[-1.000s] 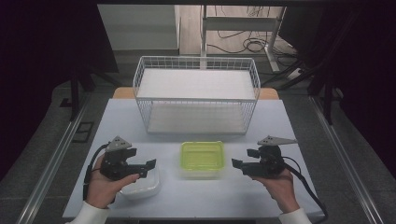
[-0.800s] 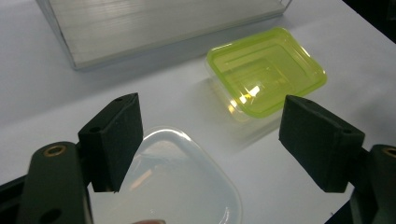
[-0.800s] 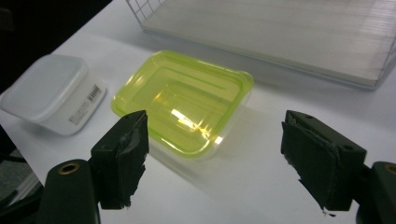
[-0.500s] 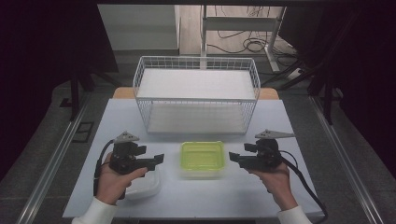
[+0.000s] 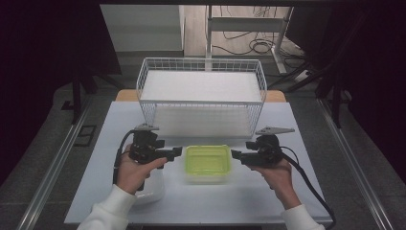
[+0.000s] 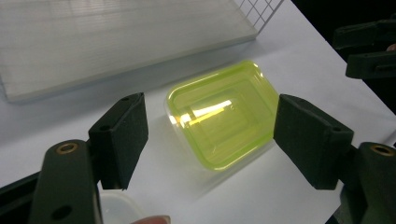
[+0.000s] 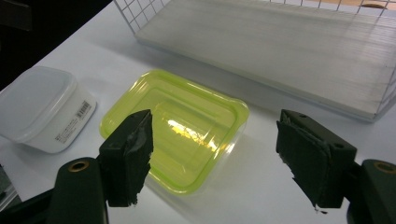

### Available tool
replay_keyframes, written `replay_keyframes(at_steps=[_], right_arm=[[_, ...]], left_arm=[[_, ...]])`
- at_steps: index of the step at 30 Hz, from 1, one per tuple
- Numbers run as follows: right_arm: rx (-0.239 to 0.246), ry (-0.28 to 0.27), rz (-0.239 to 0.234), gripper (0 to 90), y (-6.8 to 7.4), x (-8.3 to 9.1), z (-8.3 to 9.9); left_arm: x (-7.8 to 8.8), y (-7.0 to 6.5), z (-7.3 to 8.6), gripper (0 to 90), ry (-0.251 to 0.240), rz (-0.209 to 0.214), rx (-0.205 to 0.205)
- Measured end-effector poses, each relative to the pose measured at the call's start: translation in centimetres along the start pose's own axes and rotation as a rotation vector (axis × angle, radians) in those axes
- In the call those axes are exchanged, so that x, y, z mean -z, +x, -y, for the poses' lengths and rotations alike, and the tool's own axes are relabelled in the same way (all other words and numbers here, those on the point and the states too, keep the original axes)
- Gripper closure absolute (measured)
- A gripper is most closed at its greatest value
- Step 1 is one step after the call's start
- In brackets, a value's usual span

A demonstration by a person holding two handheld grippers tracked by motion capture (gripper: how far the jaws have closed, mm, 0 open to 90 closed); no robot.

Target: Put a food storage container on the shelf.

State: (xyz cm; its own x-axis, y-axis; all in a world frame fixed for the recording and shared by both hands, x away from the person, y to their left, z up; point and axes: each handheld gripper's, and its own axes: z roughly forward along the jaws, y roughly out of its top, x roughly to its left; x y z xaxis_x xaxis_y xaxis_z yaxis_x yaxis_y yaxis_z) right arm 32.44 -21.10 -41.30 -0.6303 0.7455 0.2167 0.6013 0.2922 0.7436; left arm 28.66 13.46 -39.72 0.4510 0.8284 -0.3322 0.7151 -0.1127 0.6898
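Observation:
A yellow-green lidded container lies on the white table, in front of the wire basket. My left gripper points at its left side, and my right gripper points at its right side. Both sets of jaws are open and have just been closing a little, with nothing between the pads. In the left gripper view the container lies ahead of the left gripper, and the other gripper shows at the top right. The right gripper view shows the container just beyond the right gripper.
A white wire basket with a pale ribbed panel on its floor stands behind the container. A white lidded tub sits at the near left, and in the high view the tub is partly under my left hand. The table ends near my forearms.
Both hands have moved inward toward the yellow-green container: the left gripper to the right and away from the white tub, the right gripper to the left. Both jaws have narrowed slightly.

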Motion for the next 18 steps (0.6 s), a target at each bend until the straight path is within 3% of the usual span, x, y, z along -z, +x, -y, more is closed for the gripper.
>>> replay_keyframes(at_steps=[9, 13, 18], right_arm=[[-0.031, -0.002, -0.010, 29.9, -0.9, -1.6, -1.4], [-0.046, 0.007, -0.013, 30.7, -1.3, -2.3, -1.5], [-0.053, 0.032, -0.014, 31.2, -1.5, -3.3, -1.4]], left_arm=[[-2.6, 0.6, -1.3, 28.8, 0.042, 0.003, 0.062], [-3.9, 1.1, -1.5, 30.3, 0.071, -0.003, 0.084], [-5.4, 1.6, -1.3, 32.7, 0.104, 0.019, 0.130]])
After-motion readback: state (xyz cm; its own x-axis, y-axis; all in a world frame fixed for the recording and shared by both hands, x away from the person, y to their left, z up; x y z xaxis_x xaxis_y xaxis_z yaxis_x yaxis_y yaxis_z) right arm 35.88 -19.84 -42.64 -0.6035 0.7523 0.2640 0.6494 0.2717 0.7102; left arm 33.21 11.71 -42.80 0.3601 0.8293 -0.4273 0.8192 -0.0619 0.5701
